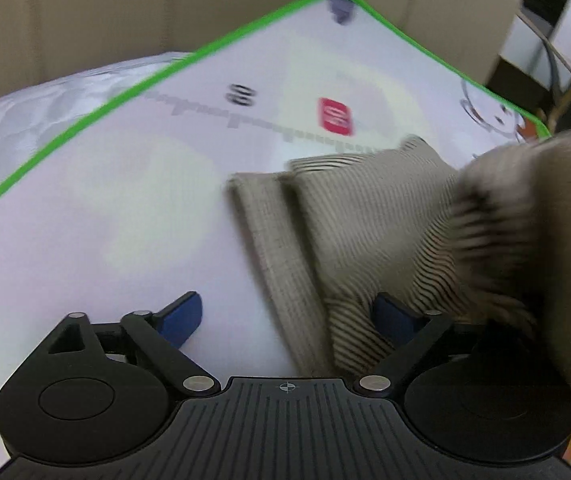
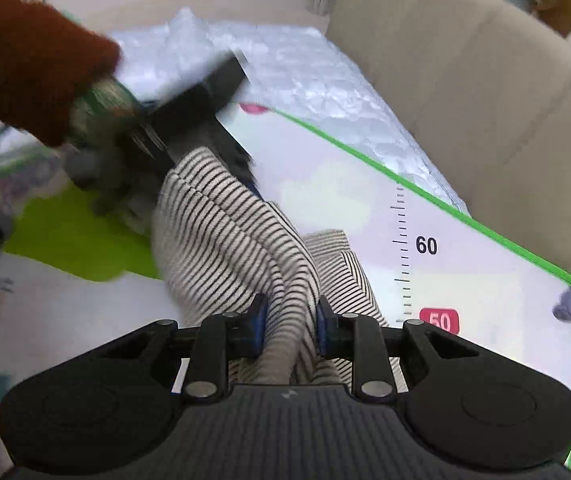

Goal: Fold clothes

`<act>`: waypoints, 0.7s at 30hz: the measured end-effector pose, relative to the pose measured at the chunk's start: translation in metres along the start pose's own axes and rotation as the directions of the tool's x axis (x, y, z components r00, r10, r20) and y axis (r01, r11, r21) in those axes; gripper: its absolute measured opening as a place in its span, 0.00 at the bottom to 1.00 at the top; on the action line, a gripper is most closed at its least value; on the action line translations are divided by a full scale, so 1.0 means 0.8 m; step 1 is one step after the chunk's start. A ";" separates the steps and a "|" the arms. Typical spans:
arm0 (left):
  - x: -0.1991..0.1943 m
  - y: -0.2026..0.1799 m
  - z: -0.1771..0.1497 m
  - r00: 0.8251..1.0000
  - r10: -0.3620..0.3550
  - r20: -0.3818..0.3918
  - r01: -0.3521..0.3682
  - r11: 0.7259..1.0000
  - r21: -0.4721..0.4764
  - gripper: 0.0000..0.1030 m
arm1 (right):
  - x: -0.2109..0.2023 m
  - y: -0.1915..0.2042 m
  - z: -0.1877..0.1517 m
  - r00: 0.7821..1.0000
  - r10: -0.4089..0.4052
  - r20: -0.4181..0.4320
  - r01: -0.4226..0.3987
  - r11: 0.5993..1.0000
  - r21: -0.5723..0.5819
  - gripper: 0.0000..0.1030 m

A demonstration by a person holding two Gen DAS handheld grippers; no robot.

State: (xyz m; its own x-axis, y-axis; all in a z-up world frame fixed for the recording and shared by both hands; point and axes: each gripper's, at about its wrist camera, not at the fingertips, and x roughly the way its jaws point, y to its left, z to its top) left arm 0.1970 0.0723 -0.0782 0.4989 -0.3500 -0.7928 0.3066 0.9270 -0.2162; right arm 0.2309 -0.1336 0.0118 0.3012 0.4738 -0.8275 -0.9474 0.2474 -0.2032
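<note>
A beige garment with thin dark stripes (image 1: 349, 216) lies bunched on a white play mat with a green border (image 1: 125, 184). In the left wrist view my left gripper (image 1: 285, 316) is open, its blue fingers (image 1: 181, 318) wide apart; a fold of the garment runs between them beside the right finger. Blurred cloth rises at the right. In the right wrist view my right gripper (image 2: 291, 320) is shut on a gathered fold of the striped garment (image 2: 221, 232). The left gripper (image 2: 205, 100), blurred, sits at the garment's far end, held by a hand in a brown sleeve (image 2: 25, 56).
The mat (image 2: 485, 264) carries a printed ruler, a red "50" label (image 2: 439, 320) and a green patch (image 2: 73, 240). It lies on a white quilted pad (image 2: 325, 88) over a beige sofa whose backrest (image 2: 465, 80) curves around the far side. Furniture clutter (image 1: 557, 40) shows beyond.
</note>
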 end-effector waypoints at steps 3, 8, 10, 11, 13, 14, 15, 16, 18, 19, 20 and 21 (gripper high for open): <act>-0.028 0.021 -0.004 0.999 -0.039 0.031 0.041 0.996 -0.073 0.90 | 0.037 -0.013 -0.009 0.999 -0.038 0.008 0.038 0.999 0.004 0.23; -0.073 0.005 0.027 0.987 -0.163 0.016 0.162 0.986 0.043 0.93 | 0.058 -0.031 -0.026 0.991 -0.105 0.078 0.097 0.991 0.092 0.13; -0.074 -0.008 0.043 0.983 -0.183 -0.019 0.184 0.976 0.112 0.95 | 0.063 -0.036 -0.030 0.989 -0.113 0.092 0.101 0.988 0.118 0.13; -0.066 -0.014 0.048 0.981 -0.187 -0.046 0.192 0.972 0.139 0.96 | 0.066 -0.039 -0.032 0.988 -0.117 0.099 0.103 0.986 0.132 0.13; -0.053 -0.024 0.050 0.968 -0.236 -0.080 0.246 0.957 0.152 0.96 | 0.071 -0.044 -0.037 0.986 -0.126 0.113 0.107 0.982 0.159 0.13; -0.052 -0.027 0.049 0.957 -0.282 -0.071 0.290 0.945 0.149 0.96 | 0.074 -0.047 -0.039 0.984 -0.130 0.119 0.108 0.979 0.172 0.13; -0.055 -0.029 0.046 0.948 -0.315 -0.041 0.318 0.936 0.148 0.96 | 0.076 -0.049 -0.042 0.983 -0.135 0.126 0.110 0.976 0.186 0.13; -0.060 -0.028 0.040 0.939 -0.343 -0.001 0.339 0.929 0.149 0.96 | 0.079 -0.052 -0.044 0.981 -0.139 0.132 0.111 0.974 0.199 0.13; -0.074 -0.024 0.025 0.922 -0.381 0.069 0.368 0.918 0.148 0.96 | 0.084 -0.057 -0.048 0.978 -0.149 0.145 0.113 0.968 0.226 0.13; -0.078 -0.024 0.021 0.920 -0.384 0.084 0.370 0.918 0.144 0.96 | 0.087 -0.060 -0.051 0.976 -0.153 0.152 0.114 0.964 0.239 0.13; -0.080 -0.027 0.018 0.924 -0.373 0.085 0.359 0.922 0.147 0.96 | 0.089 -0.062 -0.053 0.975 -0.158 0.158 0.115 0.961 0.252 0.13; -0.078 -0.035 0.018 0.936 -0.345 0.077 0.328 0.929 0.171 0.96 | 0.092 -0.065 -0.055 0.973 -0.163 0.164 0.116 0.957 0.265 0.14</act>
State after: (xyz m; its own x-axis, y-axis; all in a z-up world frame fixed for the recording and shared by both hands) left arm 0.1693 0.0664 -0.0148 0.4236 -0.6573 -0.6233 0.5874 0.7231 -0.3634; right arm 0.2973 -0.1490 -0.0617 0.4656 0.5591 -0.6860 -0.8430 0.5161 -0.1515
